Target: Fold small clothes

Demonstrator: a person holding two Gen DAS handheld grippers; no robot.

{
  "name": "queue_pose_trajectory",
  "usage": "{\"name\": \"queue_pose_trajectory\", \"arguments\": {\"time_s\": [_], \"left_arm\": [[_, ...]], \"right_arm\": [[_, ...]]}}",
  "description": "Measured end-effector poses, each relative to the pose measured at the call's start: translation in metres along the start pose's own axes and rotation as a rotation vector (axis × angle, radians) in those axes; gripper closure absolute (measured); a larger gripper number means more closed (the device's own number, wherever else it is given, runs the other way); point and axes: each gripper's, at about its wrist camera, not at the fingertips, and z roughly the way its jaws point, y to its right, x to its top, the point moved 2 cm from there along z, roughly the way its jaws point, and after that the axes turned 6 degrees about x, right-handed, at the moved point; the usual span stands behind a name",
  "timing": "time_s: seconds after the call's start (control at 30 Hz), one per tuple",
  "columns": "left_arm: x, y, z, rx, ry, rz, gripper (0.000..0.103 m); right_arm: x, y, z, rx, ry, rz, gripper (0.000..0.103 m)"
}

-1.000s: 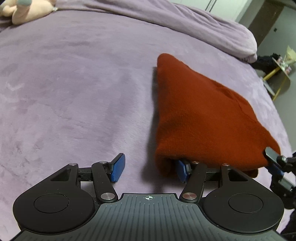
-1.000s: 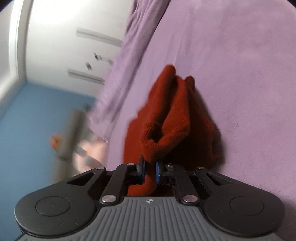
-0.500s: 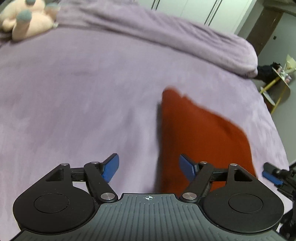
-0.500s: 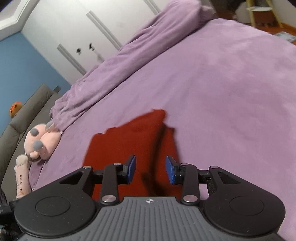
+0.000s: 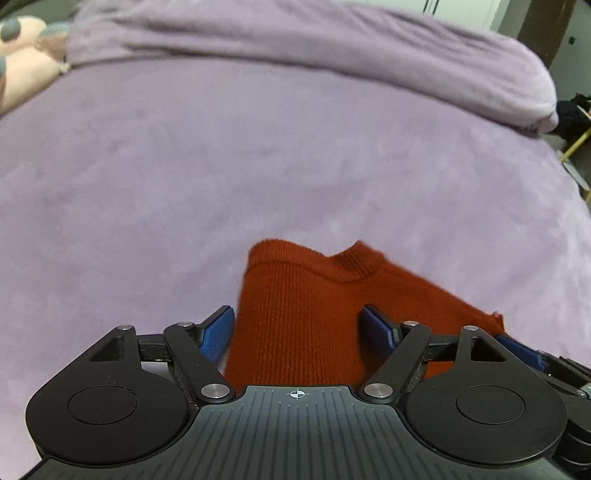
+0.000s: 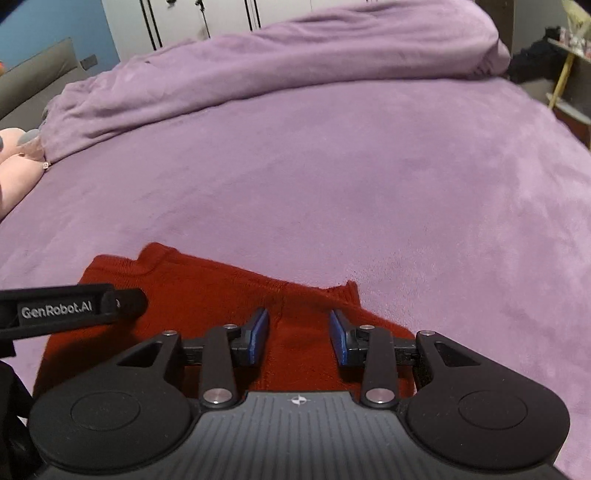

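A rust-red knit garment (image 5: 295,295) lies flat on the purple bed cover (image 5: 184,184), its neckline away from me. My left gripper (image 5: 299,332) hovers over the garment's left part with its jaws opening wide; the knit shows between the blue pads (image 5: 218,332), which do not press it. In the right wrist view the same garment (image 6: 207,291) spreads under my right gripper (image 6: 299,336), which stands open above its right part and holds nothing. The left gripper's finger (image 6: 74,310) reaches in from the left there. The garment's near edge is hidden behind both gripper bodies.
A bunched purple duvet (image 6: 258,66) runs along the far side of the bed. A pink plush toy (image 5: 22,70) lies at the far left. A yellow stand (image 6: 561,74) and dark clutter sit beyond the bed's right edge. White wardrobe doors (image 6: 203,18) stand behind.
Both grippers let go of the red garment, opened and drew back toward its near edge. The right gripper rolled upright. The garment, lifted and draped before, now lies flat.
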Motion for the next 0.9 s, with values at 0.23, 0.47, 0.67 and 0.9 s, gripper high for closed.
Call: {"name": "queue_pose_trajectory", "arguments": {"time_s": [0.23,0.47,0.67,0.9], "left_arm": [[-0.010,-0.004,-0.004,0.005,0.022,-0.023,0.011],[-0.074,-0.040,-0.090,-0.120,0.102,0.002,0.013],[-0.126,-0.061,-0.095,-0.132,0.068,-0.049,0.010],[-0.132,-0.052,-0.121,-0.064,0.015,0.105,0.009]], "right_arm": [[-0.012,0.003,-0.003,-0.008,0.073,-0.025,0.056],[-0.059,-0.011,-0.088,0.082,0.168,-0.039,0.052],[-0.129,-0.003,-0.120,0.040,0.162,-0.058,0.042],[-0.137,-0.013,-0.140,-0.028,0.017,-0.139,0.029]]}}
